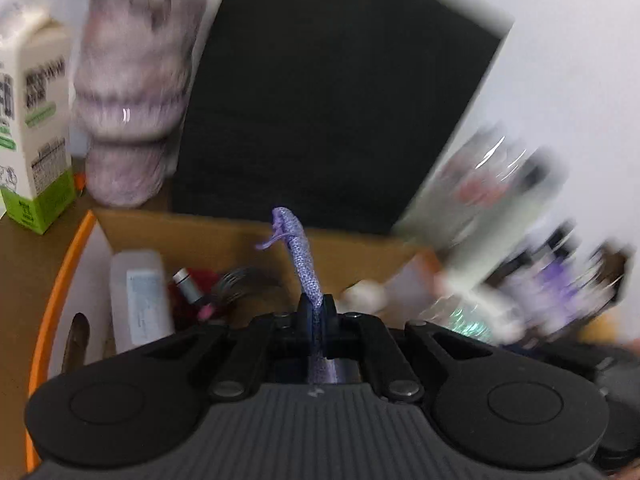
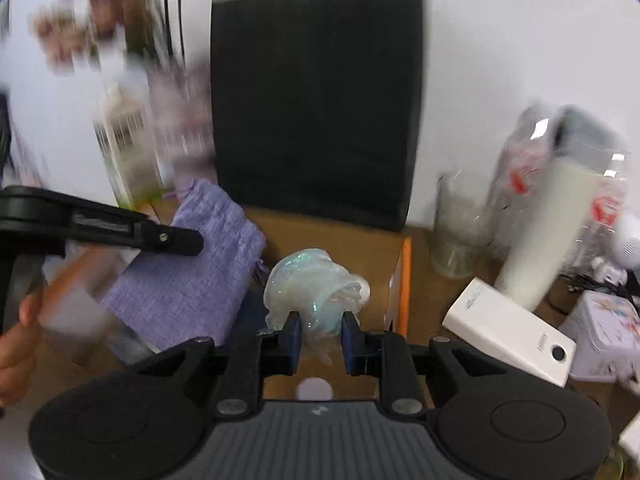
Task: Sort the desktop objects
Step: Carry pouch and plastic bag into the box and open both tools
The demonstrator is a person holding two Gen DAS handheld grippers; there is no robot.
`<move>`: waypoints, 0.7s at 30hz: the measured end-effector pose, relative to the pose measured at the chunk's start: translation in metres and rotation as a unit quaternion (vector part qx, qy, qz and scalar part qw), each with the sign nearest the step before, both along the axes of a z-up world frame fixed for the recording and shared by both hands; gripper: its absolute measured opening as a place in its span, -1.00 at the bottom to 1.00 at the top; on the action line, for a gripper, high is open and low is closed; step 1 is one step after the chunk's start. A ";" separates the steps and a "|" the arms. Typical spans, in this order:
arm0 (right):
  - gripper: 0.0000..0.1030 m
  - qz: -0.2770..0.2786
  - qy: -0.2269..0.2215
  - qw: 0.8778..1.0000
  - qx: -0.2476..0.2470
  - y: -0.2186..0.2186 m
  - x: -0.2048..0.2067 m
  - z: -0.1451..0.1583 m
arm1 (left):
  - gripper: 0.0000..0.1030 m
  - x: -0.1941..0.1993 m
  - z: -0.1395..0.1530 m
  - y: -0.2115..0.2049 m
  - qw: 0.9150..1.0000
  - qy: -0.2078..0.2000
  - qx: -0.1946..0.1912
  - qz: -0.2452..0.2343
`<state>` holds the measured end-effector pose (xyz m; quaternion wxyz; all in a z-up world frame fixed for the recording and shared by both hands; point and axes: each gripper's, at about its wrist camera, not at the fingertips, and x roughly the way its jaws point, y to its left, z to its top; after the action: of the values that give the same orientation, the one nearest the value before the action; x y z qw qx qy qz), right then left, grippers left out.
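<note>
Fingers of the left gripper (image 1: 316, 312) pinch a purple fabric pouch (image 1: 298, 248) edge-on above the cardboard box (image 1: 208, 236). Only the right wrist view shows the pouch's (image 2: 188, 268) broad face. There the right gripper (image 2: 319, 330) clamps an iridescent wad of plastic (image 2: 312, 284) over the box (image 2: 344, 240).

Blurred: pink-white vase (image 1: 128, 120), its stems cut off by the top edge; clear plastic packaging (image 1: 492, 184) and the purple-dark clutter (image 1: 560, 292) right of it, not identifiable. Milk carton (image 1: 32, 128), cut by the left edge, print unreadable. Purple cloth pouch (image 1: 304, 264), lower end hidden between the left gripper's (image 1: 316, 312) fingers. Flowers (image 2: 80, 28) and carton (image 2: 128, 156), smeared. Patterned tin (image 2: 604, 332), cut by the right edge.
</note>
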<state>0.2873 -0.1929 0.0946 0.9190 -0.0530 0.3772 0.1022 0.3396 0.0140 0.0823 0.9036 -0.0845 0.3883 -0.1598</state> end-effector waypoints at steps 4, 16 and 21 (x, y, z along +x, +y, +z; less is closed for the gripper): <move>-0.46 -0.009 0.053 0.996 -0.071 0.015 0.044 -0.035 | -0.21 0.018 -0.026 -0.009 0.993 -0.008 0.111 0.042; 0.60 -0.058 -0.027 0.997 0.040 -0.009 0.022 0.009 | 1.00 -0.042 0.035 0.003 0.986 -0.093 0.097 0.100; 0.66 -0.044 -0.027 0.995 0.081 -0.007 -0.016 0.019 | 1.00 -0.094 0.033 0.004 0.979 -0.096 0.124 0.130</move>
<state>0.2718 -0.1999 0.1132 0.9337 0.0360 0.3447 0.0901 0.2461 0.0184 0.1156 0.9534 -0.0059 0.3017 0.0015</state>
